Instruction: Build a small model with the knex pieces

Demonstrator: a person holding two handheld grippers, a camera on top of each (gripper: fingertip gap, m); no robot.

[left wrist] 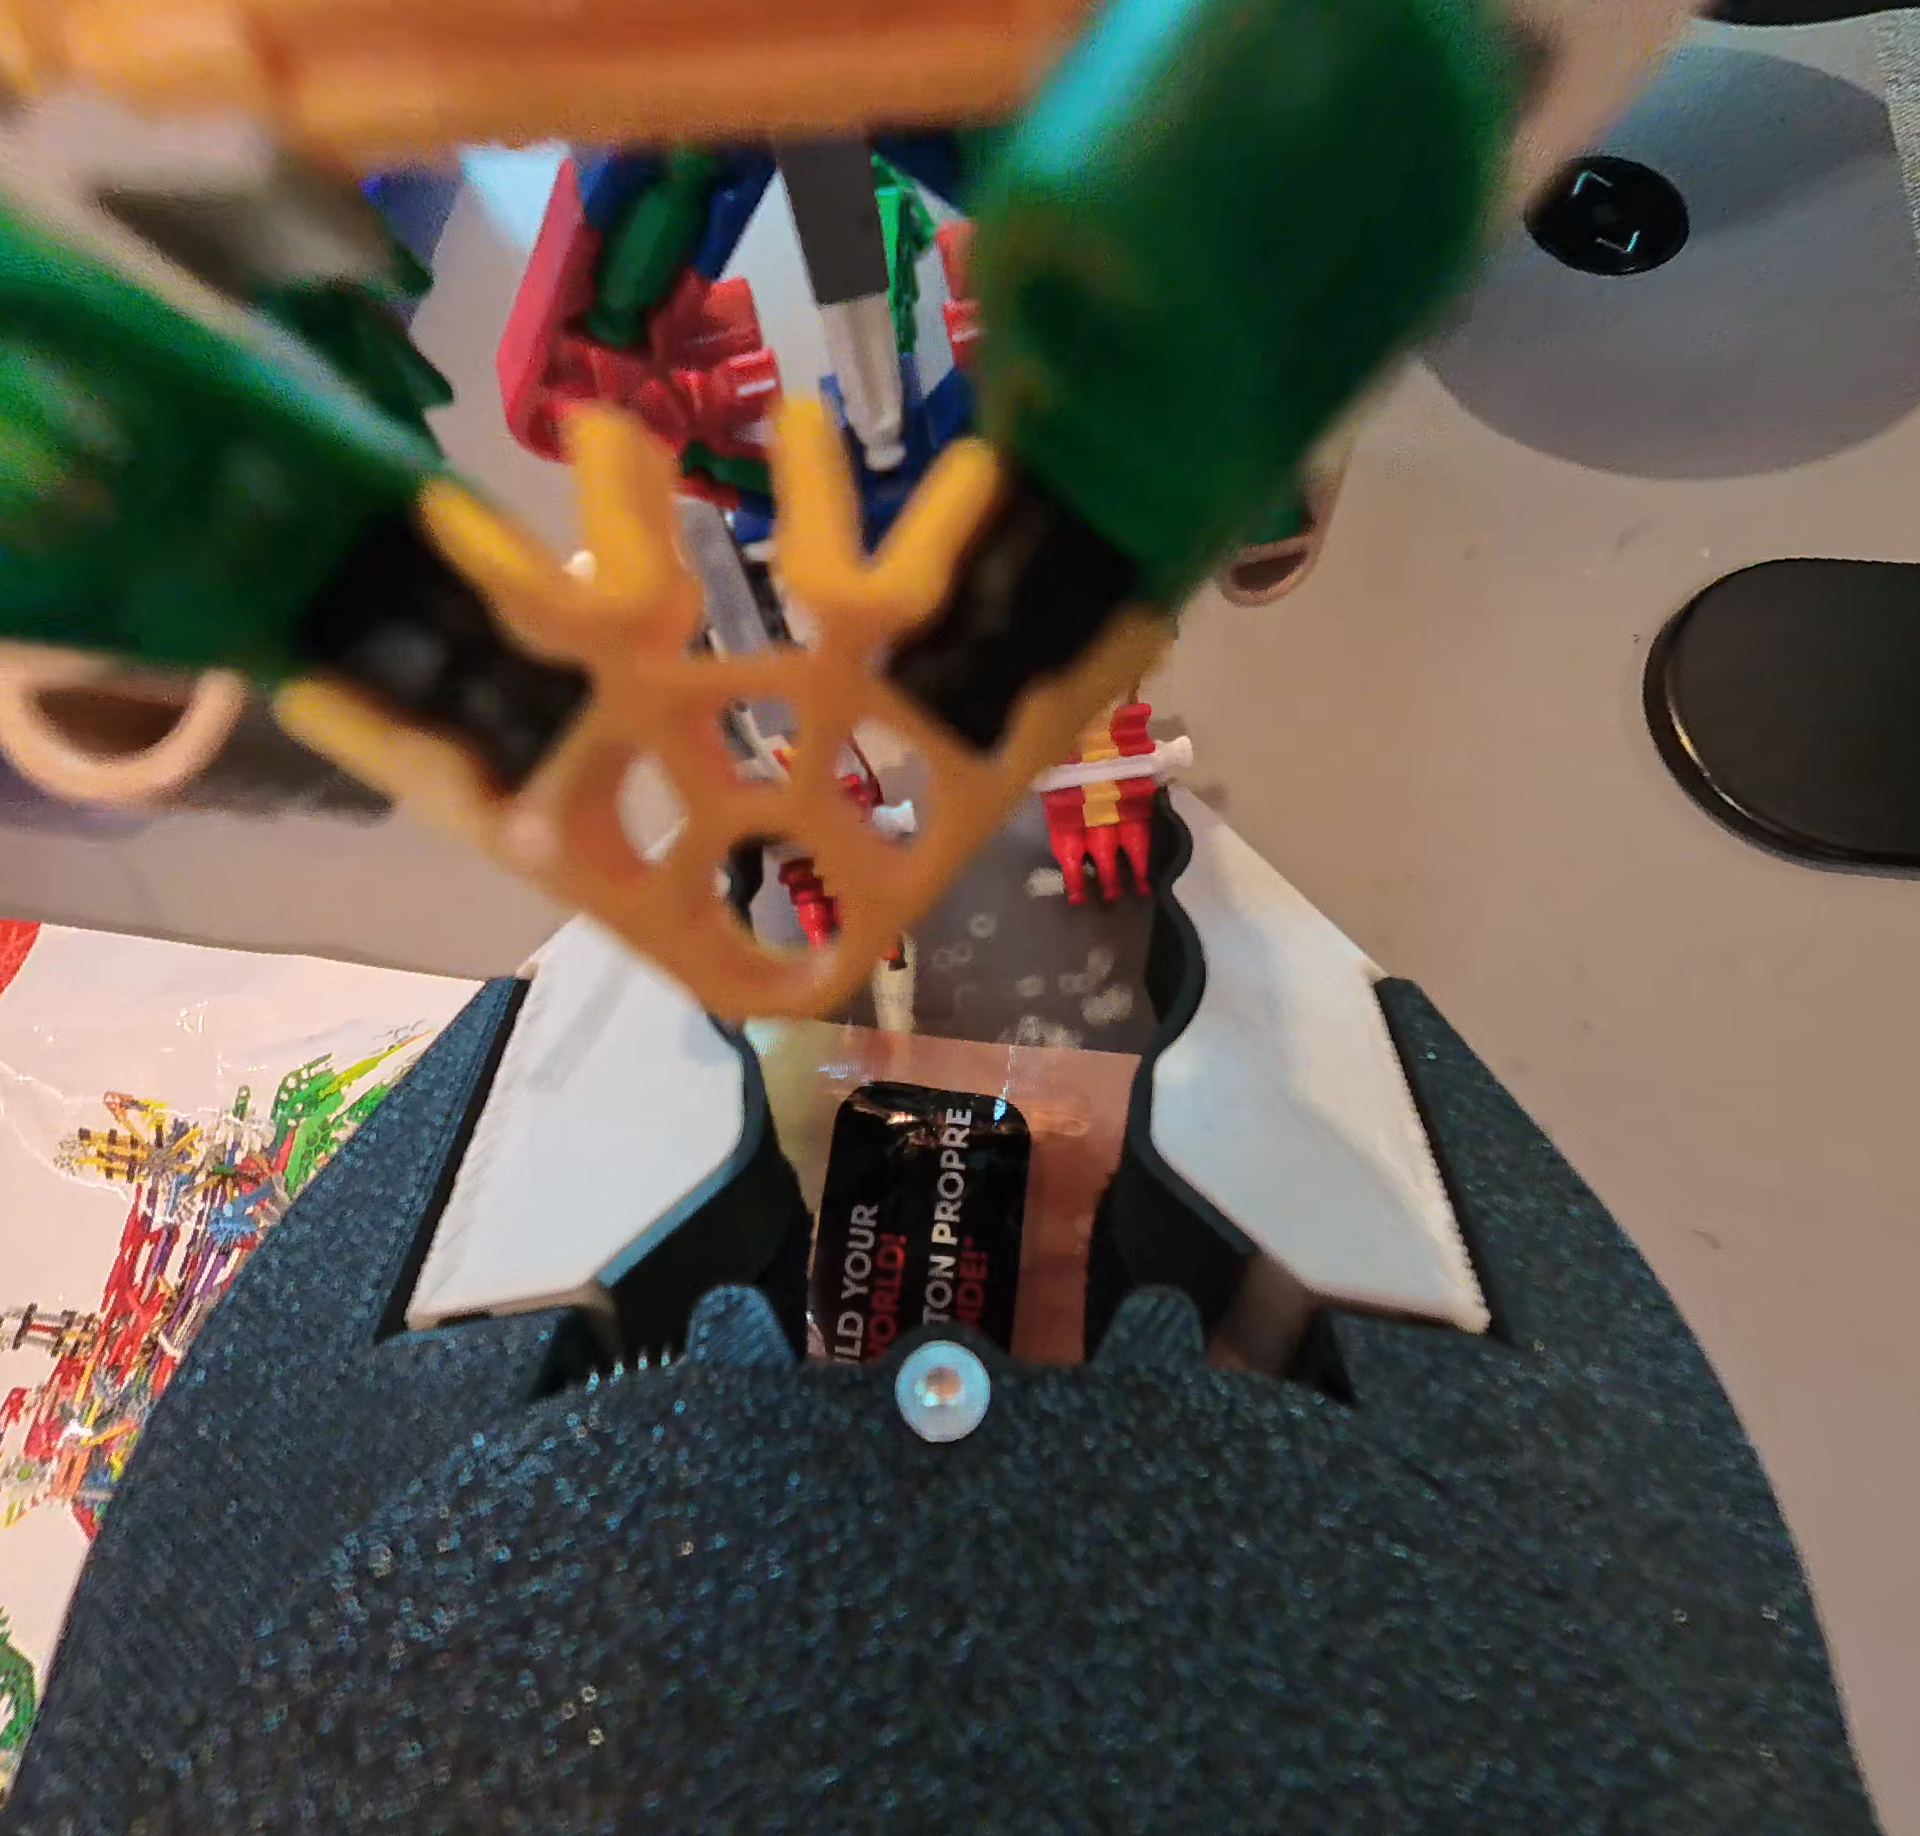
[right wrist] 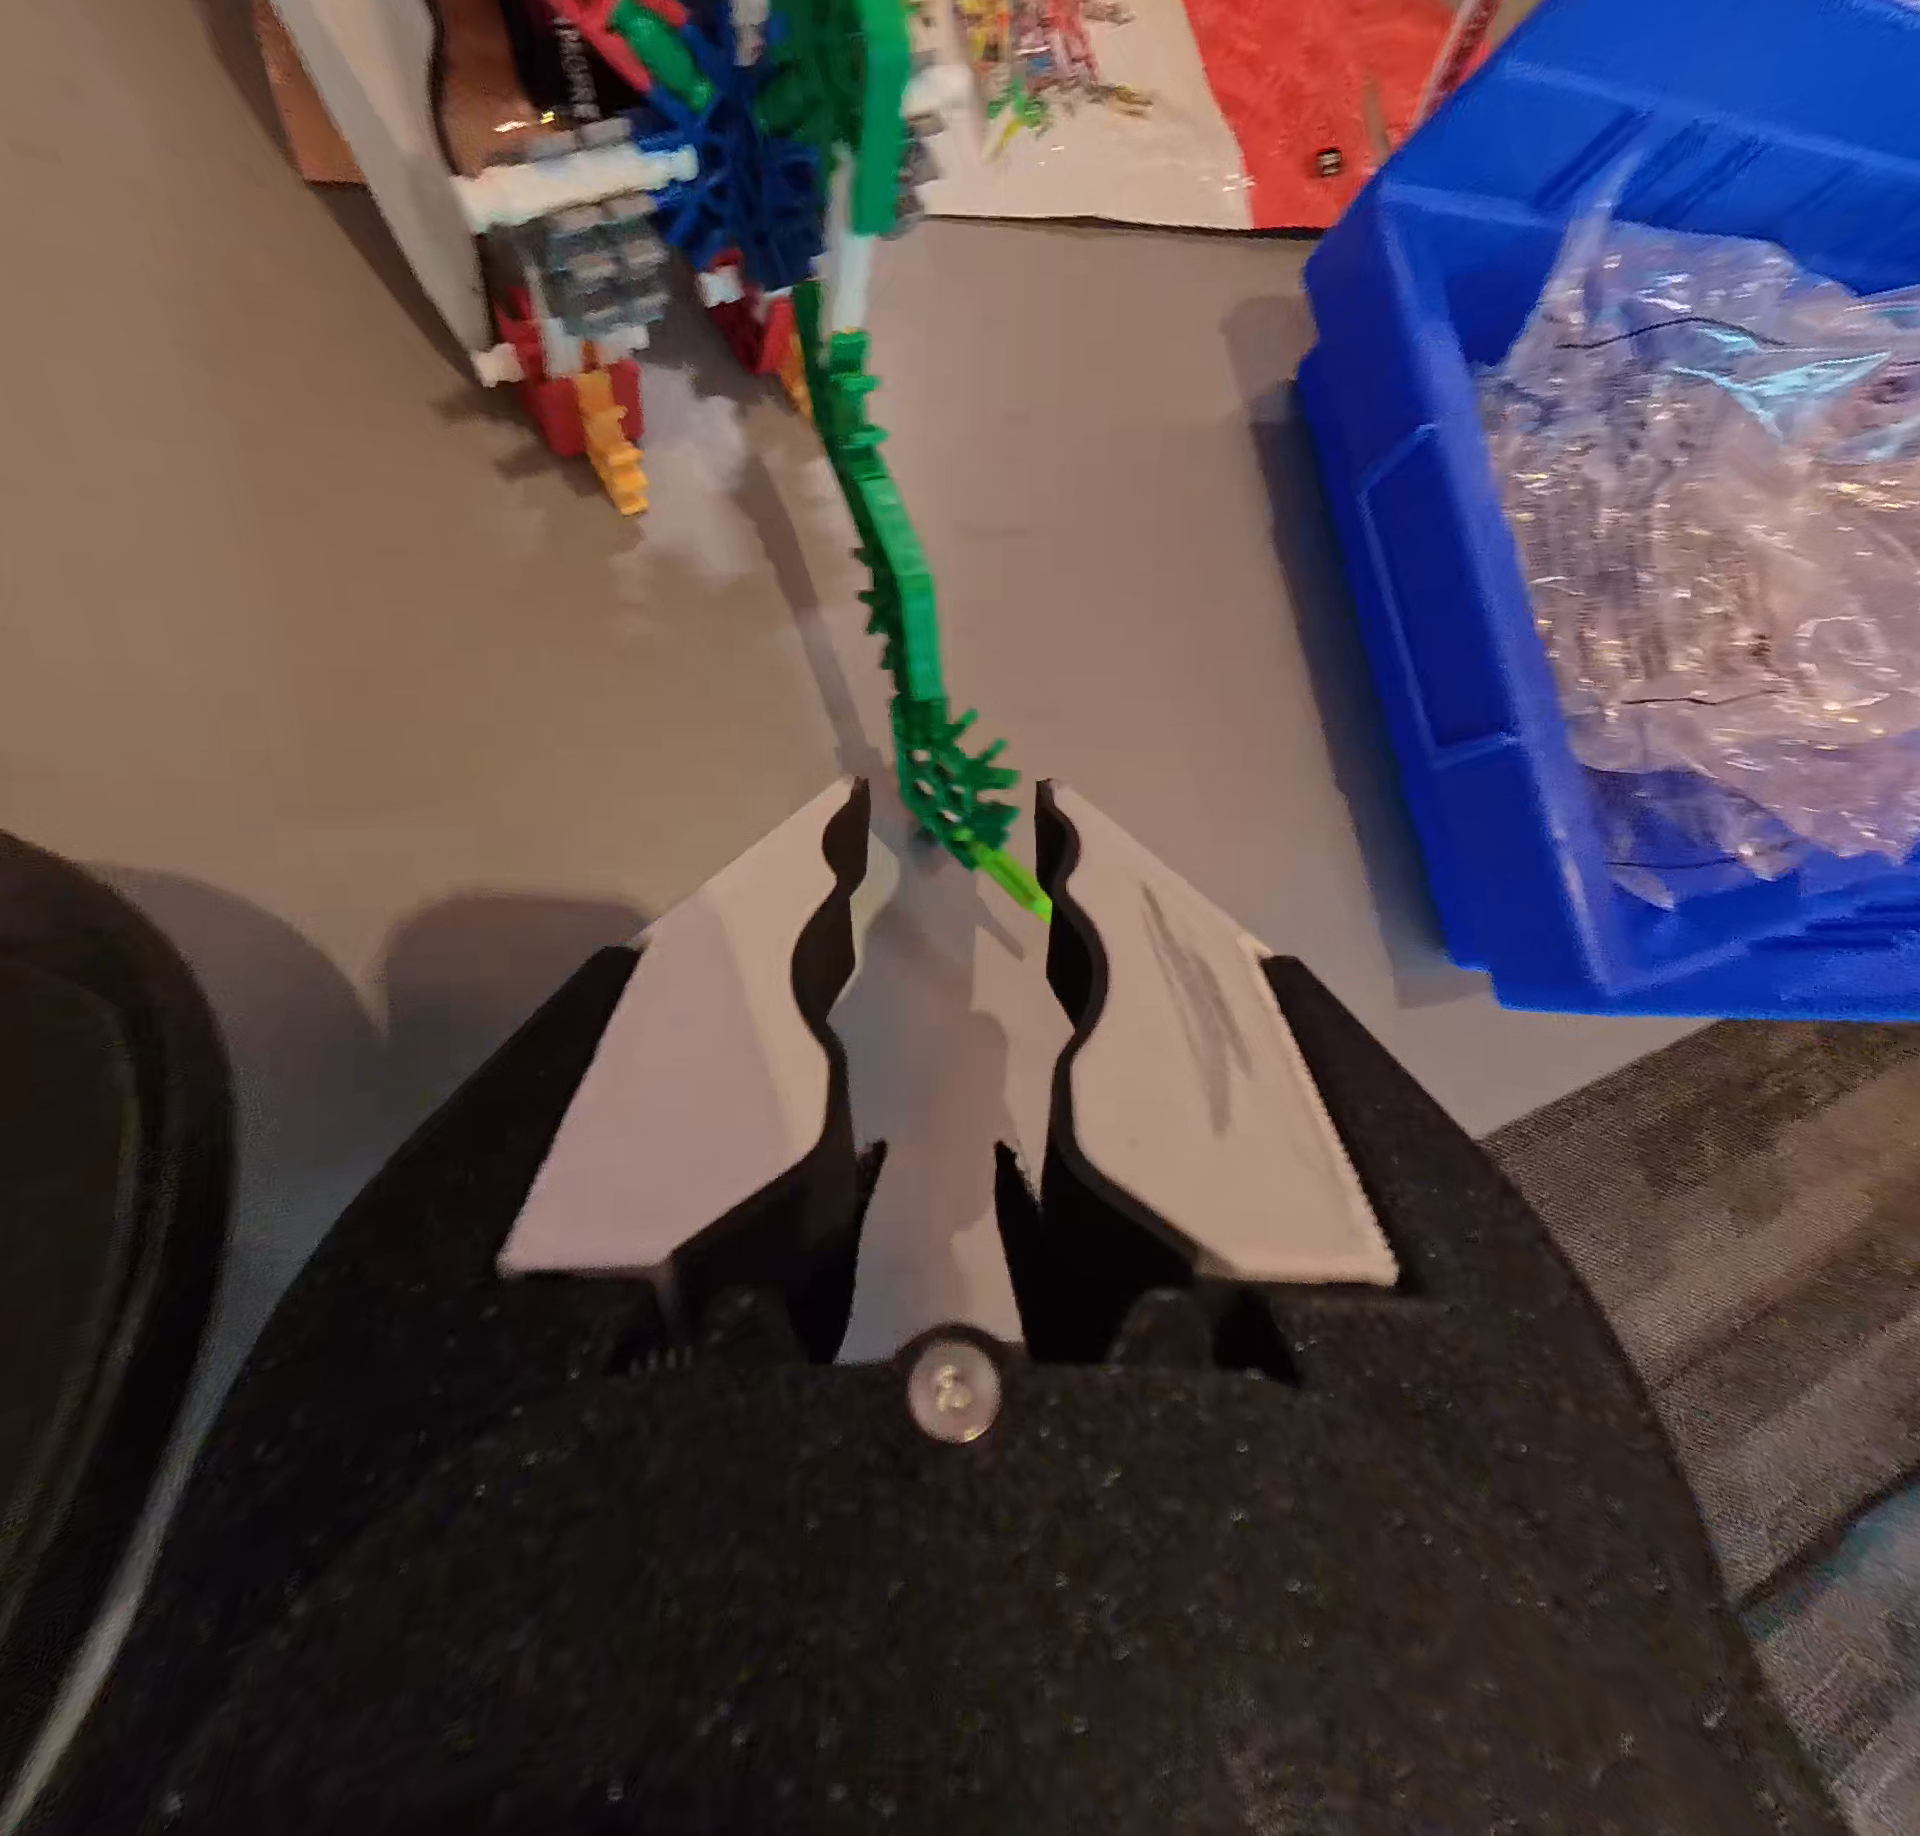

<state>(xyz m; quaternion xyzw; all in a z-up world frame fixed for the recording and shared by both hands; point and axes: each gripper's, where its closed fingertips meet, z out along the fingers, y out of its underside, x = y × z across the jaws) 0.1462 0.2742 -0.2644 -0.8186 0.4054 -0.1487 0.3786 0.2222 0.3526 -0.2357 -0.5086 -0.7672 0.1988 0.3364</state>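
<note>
A model of plastic rods and connectors stands on the grey table, with red, blue, green and white parts. A chain of green connectors trails from it toward my right gripper. That gripper is open, and the chain's last green connector lies between its tips, its lime rod touching the right finger. In the left wrist view a blurred orange connector with green parts hangs close to the lens. It hides the left fingertip of my left gripper, which is wide open over a brown package.
A blue bin holding crumpled clear plastic stands at the right. A printed sheet lies left of my left gripper. A black disc and a grey round base sit at the right. Carpet floor shows past the table edge. About 12 cm separates my left fingertips from my right. From the left gripper's tips to the black disc is close to 11 cm.
</note>
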